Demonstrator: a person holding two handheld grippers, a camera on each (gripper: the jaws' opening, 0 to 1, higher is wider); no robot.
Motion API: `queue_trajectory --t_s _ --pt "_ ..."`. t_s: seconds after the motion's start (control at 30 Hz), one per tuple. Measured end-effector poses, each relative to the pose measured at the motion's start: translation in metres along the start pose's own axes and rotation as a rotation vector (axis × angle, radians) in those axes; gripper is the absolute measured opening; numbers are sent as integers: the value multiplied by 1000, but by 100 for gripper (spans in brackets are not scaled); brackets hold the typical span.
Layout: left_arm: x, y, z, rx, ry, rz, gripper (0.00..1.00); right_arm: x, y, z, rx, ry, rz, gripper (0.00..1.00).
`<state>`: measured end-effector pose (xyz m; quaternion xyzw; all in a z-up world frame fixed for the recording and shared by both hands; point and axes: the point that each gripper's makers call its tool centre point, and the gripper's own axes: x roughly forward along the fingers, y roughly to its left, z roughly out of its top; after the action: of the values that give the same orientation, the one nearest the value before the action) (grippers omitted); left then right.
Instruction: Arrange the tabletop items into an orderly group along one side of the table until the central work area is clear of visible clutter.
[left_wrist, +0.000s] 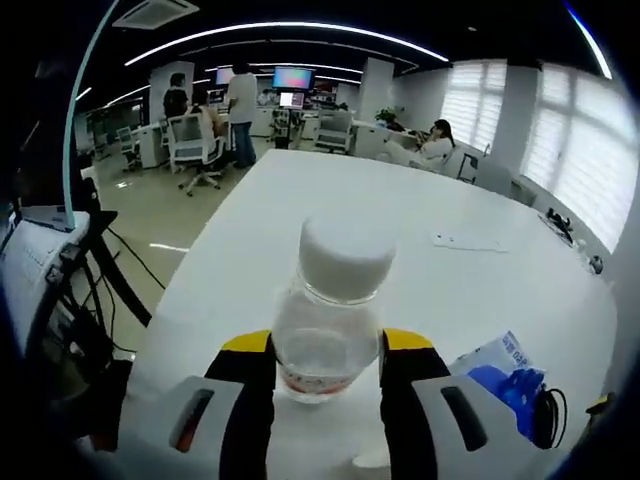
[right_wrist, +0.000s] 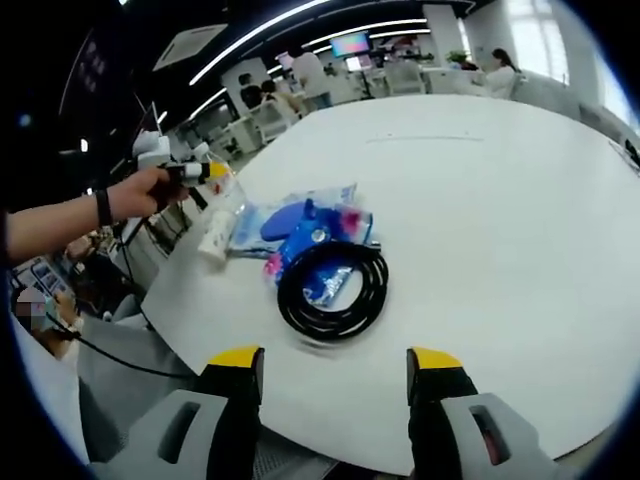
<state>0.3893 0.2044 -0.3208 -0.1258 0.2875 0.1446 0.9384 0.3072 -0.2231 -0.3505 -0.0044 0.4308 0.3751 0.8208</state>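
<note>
A clear plastic bottle (left_wrist: 325, 320) with a white cap sits between the yellow-tipped jaws of my left gripper (left_wrist: 327, 345), which is shut on its body. In the right gripper view a person's hand (right_wrist: 140, 195) holds that left gripper (right_wrist: 215, 185), and the bottle (right_wrist: 218, 225) hangs tilted, cap end down, near the table's edge. A black cable coil (right_wrist: 333, 290) lies on the white table (right_wrist: 500, 200), partly over blue packets (right_wrist: 300, 225). My right gripper (right_wrist: 335, 360) stands open just short of the coil, with nothing between its fingers.
A blue packet (left_wrist: 505, 375) lies right of the left gripper, with a dark cord beside it. A flat white sheet (left_wrist: 468, 241) rests further along the table (left_wrist: 300, 190). Office chairs, desks, screens and people stand beyond the table's far end.
</note>
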Motion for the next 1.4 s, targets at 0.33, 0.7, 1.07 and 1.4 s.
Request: queue_trajectory --t_s 0.33,0.7,1.07,1.4 --pt "-19 4 2 -96 4 -63 49 -3 -5 -4 23 -12 -8 58" --pt "-48 -1 -33 -143 29 -59 49 -1 5 -1 11 -21 7 58" --pt "-79 -27 -78 -210 83 -99 50 -3 10 -2 2 -26 16 58" --pt "-80 -45 -102 -234 140 -169 54 -5 11 -8 4 -23 18 59"
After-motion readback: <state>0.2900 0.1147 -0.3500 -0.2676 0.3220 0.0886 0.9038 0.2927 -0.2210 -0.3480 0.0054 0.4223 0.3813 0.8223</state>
